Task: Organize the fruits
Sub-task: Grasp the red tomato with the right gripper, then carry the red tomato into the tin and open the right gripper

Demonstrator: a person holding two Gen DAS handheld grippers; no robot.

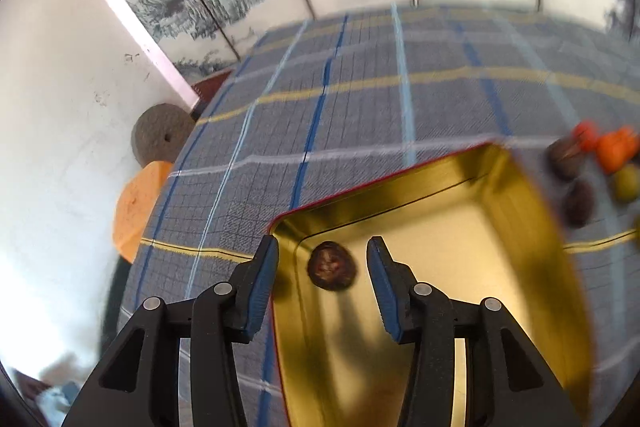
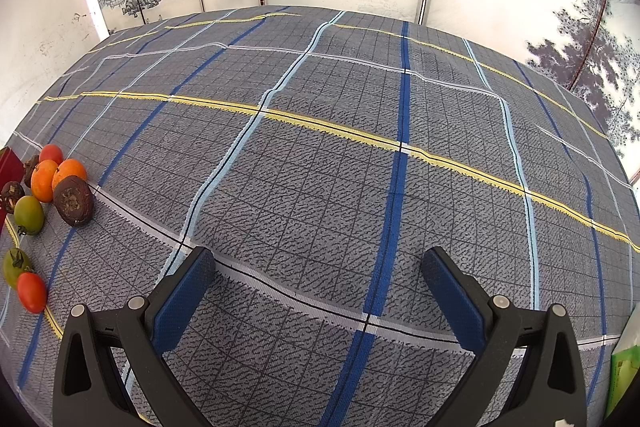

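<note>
**A:** How far along am I with the fruits?

**B:** You tell me. Start with what is closest.

**A:** Closest is my left tool (image 1: 322, 261). Its two blue pads are spread apart and pinch nothing. Just past them one dark brown fruit (image 1: 331, 266) sits inside the gold tin (image 1: 520, 211), near its corner. The pads do not touch it, so I think that one is dropped off and done.

**B:** Is anything else in the tin?

**A:** No. The part I can see holds only that one fruit. The picture is a bit blurry, though.

**B:** And your right tool?

**A:** My right tool (image 2: 318, 291) is spread wide too, and empty. It hangs over bare checked cloth on the table (image 2: 360, 167).

**B:** So where are the other fruits?

**A:** They wait in a bunch on the cloth, well off to the left of my right tool. Nearest is a red tomato (image 2: 31, 291), touching a green one (image 2: 15, 266). A bit farther is another green tomato (image 2: 29, 215) and a big brown fruit (image 2: 73, 201). Behind those are two oranges (image 2: 44, 180), one more red tomato (image 2: 51, 154), and two more small brown fruits.

**B:** So lots left?

**A:** Yes. I think I have only just begun. One is in, about nine are still out.
</note>
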